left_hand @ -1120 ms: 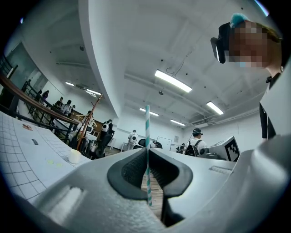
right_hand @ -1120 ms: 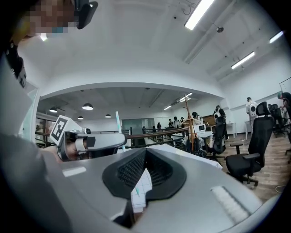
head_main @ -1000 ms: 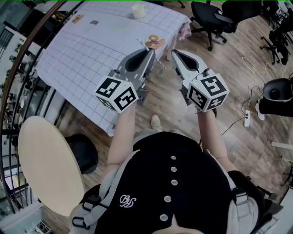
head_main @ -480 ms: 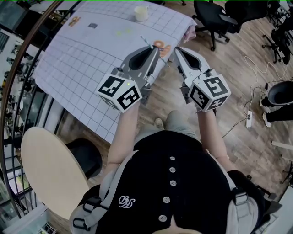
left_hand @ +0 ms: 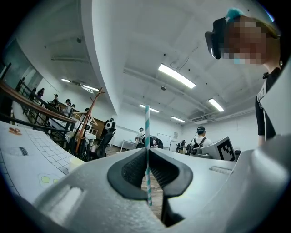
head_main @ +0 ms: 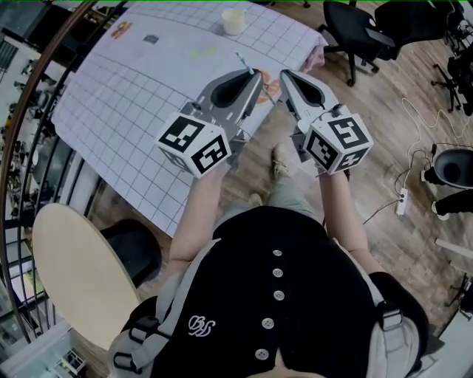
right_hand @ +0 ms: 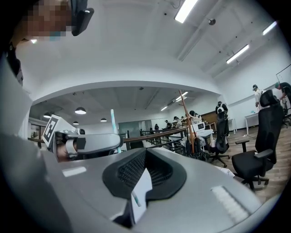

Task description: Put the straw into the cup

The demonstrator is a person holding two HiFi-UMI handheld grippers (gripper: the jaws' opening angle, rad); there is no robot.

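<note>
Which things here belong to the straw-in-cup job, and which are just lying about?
Job:
straw, shut in the left gripper
cup on the table
right gripper, shut on a paper scrap

Lying about:
dark card
orange item
office chair
round table
power strip

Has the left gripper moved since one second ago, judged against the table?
Yes. The left gripper went forward, further over the table and a little nearer the cup.
</note>
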